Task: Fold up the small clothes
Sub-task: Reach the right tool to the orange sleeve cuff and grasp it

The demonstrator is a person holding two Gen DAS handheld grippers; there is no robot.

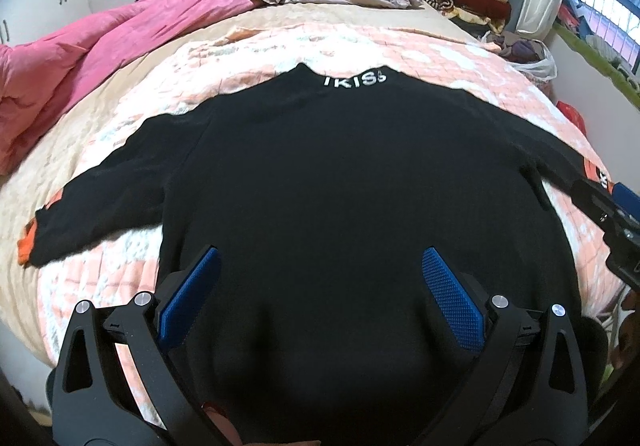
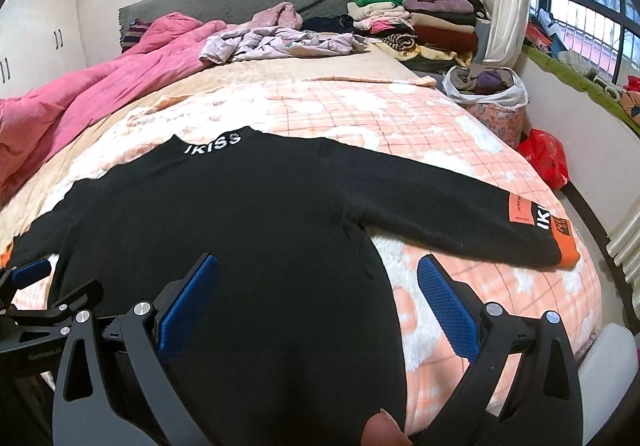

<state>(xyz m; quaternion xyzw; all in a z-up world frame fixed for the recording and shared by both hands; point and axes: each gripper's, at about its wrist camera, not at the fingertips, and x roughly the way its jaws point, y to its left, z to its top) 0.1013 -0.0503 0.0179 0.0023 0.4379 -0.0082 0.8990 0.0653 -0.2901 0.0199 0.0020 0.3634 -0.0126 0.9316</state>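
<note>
A small black sweater [image 1: 340,186] lies flat on the bed with both sleeves spread and white "IKISS" letters at the collar. It also shows in the right wrist view [image 2: 224,222]. Its cuffs are orange [image 2: 566,246]. My left gripper [image 1: 320,270] is open above the sweater's lower body, holding nothing. My right gripper [image 2: 318,278] is open over the sweater's right hem edge, holding nothing. The left gripper shows at the left edge of the right wrist view [image 2: 32,274]. The right gripper shows at the right edge of the left wrist view [image 1: 616,206].
The bed has a peach checked blanket [image 2: 400,114]. A pink quilt [image 2: 100,86] lies at the back left. Loose lilac clothes [image 2: 280,42] and a stack of folded clothes [image 2: 420,22] sit at the head. A basket of clothes [image 2: 488,102] and a red bag [image 2: 544,158] stand to the right.
</note>
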